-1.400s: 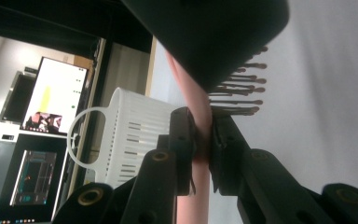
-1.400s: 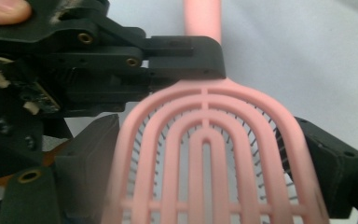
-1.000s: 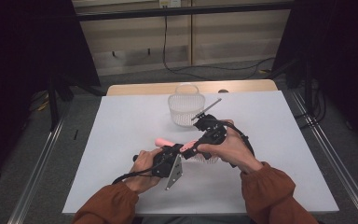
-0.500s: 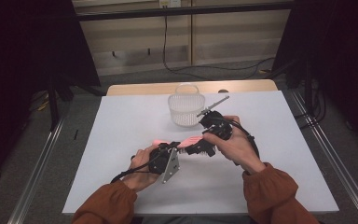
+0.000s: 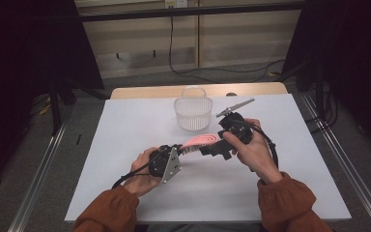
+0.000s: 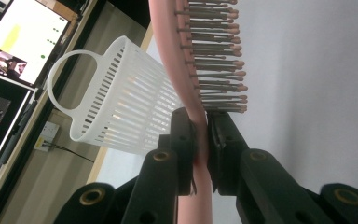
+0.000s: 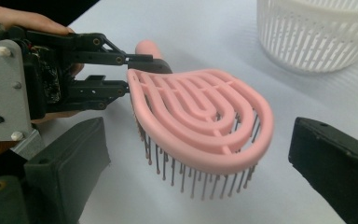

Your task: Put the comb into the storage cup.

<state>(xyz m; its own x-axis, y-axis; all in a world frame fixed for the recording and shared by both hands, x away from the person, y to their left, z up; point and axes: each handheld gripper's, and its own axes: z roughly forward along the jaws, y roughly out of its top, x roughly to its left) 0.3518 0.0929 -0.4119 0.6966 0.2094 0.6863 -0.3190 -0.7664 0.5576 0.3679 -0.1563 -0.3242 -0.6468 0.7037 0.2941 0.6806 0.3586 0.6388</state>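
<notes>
High view: the left gripper [image 5: 186, 149] holds the pink hairbrush [image 5: 199, 140] above mid-table, clamped at its neck, head pointing toward two o'clock. The right gripper [image 5: 211, 148] sits just beside the brush head, with the white basket [image 5: 193, 114] at twelve o'clock. Left gripper view: both jaws pinch the brush [image 6: 189, 70], bristles facing three o'clock, basket [image 6: 121, 98] at nine. Right gripper view: jaws spread wide, flanking the brush head [image 7: 205, 123] without touching it; the left gripper [image 7: 135, 74] grips at ten o'clock.

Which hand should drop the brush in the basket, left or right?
Probably left. The left tongs are already shut on the brush at its neck. The right tongs stand open around its head, pads clear. The basket sits just beyond.
</notes>
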